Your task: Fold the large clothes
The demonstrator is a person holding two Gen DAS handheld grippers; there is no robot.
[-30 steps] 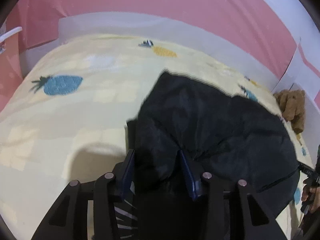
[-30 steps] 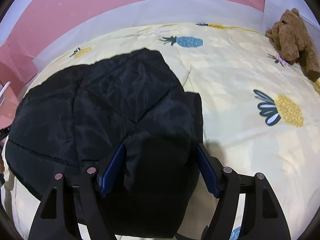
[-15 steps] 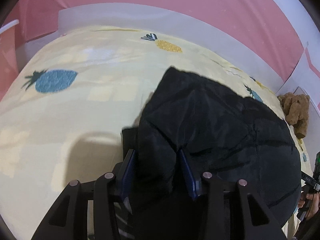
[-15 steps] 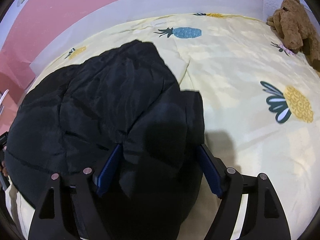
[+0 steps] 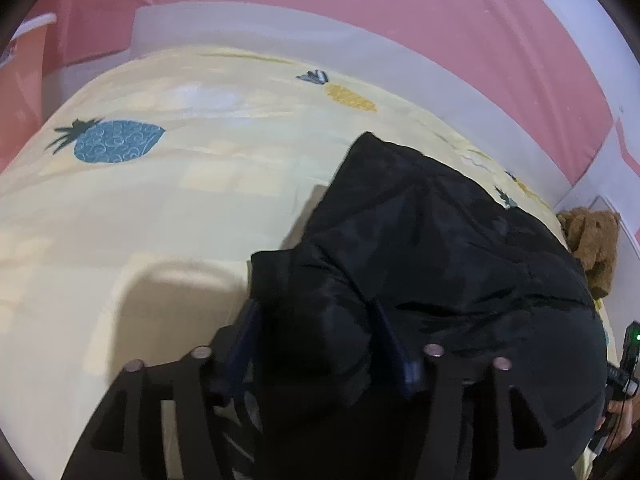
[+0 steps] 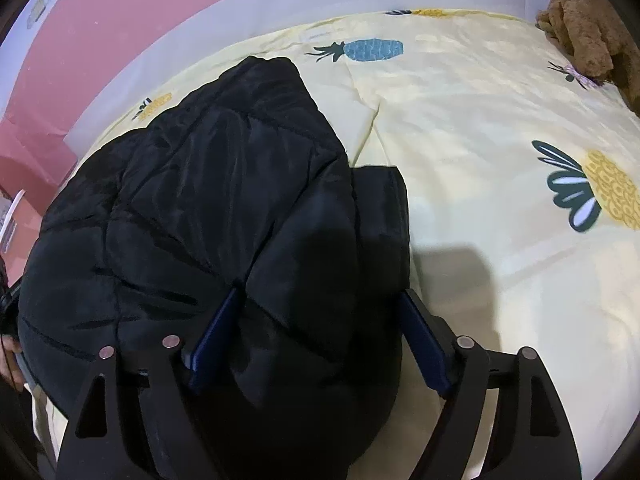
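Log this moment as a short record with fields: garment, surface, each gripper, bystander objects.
garment: black puffer jacket, bunched, lying on the bed
surface: yellow pineapple-print bedsheet
left gripper: shut on jacket fabric, near edge
right gripper: fingers wide apart, straddling a thick fold; grip unclear
bystander: brown teddy bear at bed's far right corner
backdrop: pink wall

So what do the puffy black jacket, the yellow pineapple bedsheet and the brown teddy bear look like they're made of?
Puffy black jacket: probably nylon or polyester shell over padding; it has a slight sheen and stitched quilt lines. Yellow pineapple bedsheet: smooth woven fabric, likely cotton or a blend, matte with soft creases. Brown teddy bear: shaggy plush, judging by its fuzzy outline.
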